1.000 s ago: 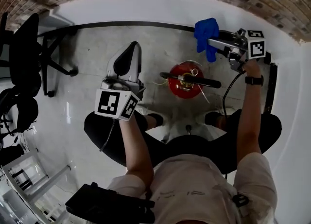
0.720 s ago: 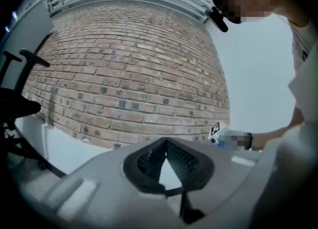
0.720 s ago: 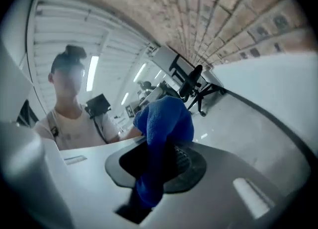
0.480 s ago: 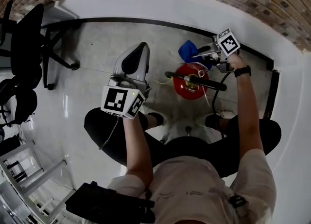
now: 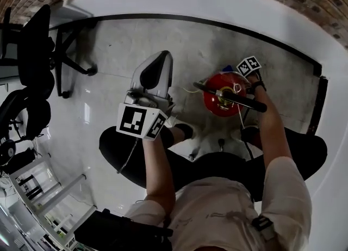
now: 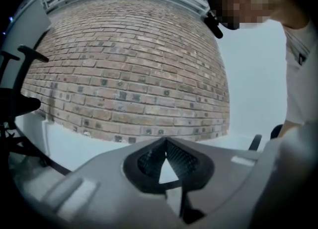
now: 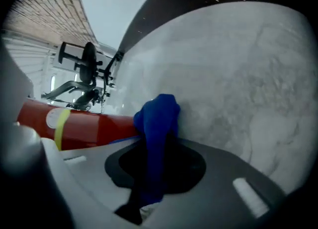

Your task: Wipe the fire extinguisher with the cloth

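The right gripper (image 7: pixel 155 166) is clamping the bunched blue cloth (image 7: pixel 158 116) tight between its 2 jaws and pressing it against the side of the red cylindrical fire extinguisher (image 5: pixel 220 98). The extinguisher is standing upright on the pale grey tiled floor (image 5: pixel 125 46), just ahead of the seated person's feet. The left gripper (image 6: pixel 165 146) is hanging clear above the floor, tips together on nothing. Going by this, the wiping looks under way: contact is made on 1 flank. The remaining sides and the black handle on top seem left to do; no frame shows which parts are clean.
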`<state>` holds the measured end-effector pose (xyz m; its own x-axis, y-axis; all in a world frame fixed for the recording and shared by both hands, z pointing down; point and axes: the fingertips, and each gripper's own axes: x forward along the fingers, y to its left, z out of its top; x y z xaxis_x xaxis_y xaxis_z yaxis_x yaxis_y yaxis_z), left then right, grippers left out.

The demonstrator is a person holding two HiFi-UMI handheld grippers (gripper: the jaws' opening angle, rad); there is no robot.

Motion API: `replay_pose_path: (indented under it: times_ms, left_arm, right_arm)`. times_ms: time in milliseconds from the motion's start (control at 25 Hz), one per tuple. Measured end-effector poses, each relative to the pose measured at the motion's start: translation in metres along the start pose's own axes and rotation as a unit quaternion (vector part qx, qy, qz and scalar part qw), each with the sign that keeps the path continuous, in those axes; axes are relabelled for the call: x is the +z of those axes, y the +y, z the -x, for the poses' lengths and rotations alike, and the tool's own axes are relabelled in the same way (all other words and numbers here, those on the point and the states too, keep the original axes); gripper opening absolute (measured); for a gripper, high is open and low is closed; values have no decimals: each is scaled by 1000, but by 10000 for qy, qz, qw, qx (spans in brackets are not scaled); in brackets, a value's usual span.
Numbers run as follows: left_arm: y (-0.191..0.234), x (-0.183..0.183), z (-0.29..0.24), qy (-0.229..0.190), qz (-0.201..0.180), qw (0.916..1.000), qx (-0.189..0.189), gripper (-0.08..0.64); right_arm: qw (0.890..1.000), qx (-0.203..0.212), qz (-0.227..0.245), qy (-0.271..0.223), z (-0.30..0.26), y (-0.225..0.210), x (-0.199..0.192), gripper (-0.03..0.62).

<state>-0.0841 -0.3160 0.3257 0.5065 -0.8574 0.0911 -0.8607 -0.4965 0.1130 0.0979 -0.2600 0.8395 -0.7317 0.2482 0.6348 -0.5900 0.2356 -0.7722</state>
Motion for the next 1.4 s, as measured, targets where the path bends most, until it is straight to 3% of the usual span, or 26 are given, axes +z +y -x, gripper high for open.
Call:
replay_pose_path:
  times_ms: [120,280,360,440,520,600,680,760,840,880,960,1040,1160,1320,1400]
  left_arm:
    - [3,3,-6,-43,-15,10000,12,4]
    - [3,7,-14,-52,-33,10000,-9,4]
    - [1,10,-16,-102,-40,9999,-59,3]
    - [1,15,-17,-176,1,9998,-82,4]
    - [3,18,-18,-245,61,9996,-95,5]
    - [5,21,-18,-297,98,9995,-93,4]
    - [9,22,-17,-319,103,9994,-49,3]
    - [13,20,-15,-305,103,9995,20,5]
    - [16,18,-13,-289,117,9995,68,4]
    - [17,17,-12,-283,127,9995,75,5]
    - [20,17,-10,-276,142,9995,81,3]
    - [23,16,-9,-275,167,9994,112,4]
    - [29,10,-6,-234,181,9994,196,3]
    - [33,1,-5,-137,214,9994,251,5]
    - [37,-4,-5,-92,219,9993,288,4]
  right_arm:
    - [9987,-42,-402,-308,-2,-15,-6,67]
    - [9968,-685,383,154,26,-12,10,67]
    - [9956,-241,836,-354,73,37,53,67]
    - [9846,752,1351,-812,129,119,90,69]
    - [9585,1796,2038,-864,181,209,106,69]
    - [9277,2520,2691,-587,220,287,108,69]
    - [8979,2892,3318,104,235,344,95,69]
    - [8658,3081,3771,1153,227,375,68,69]
    - [8394,3272,3807,2083,212,384,45,69]
    - [8340,3379,3691,2325,204,385,43,69]
    - [8441,3334,3419,2438,186,374,54,69]
    - [8680,2655,3185,2733,153,328,61,69]
    - [8932,1685,2499,3336,85,229,49,67]
    - [9347,1038,1930,2798,9,129,47,69]
    - [9446,571,1933,2591,-16,90,48,69]
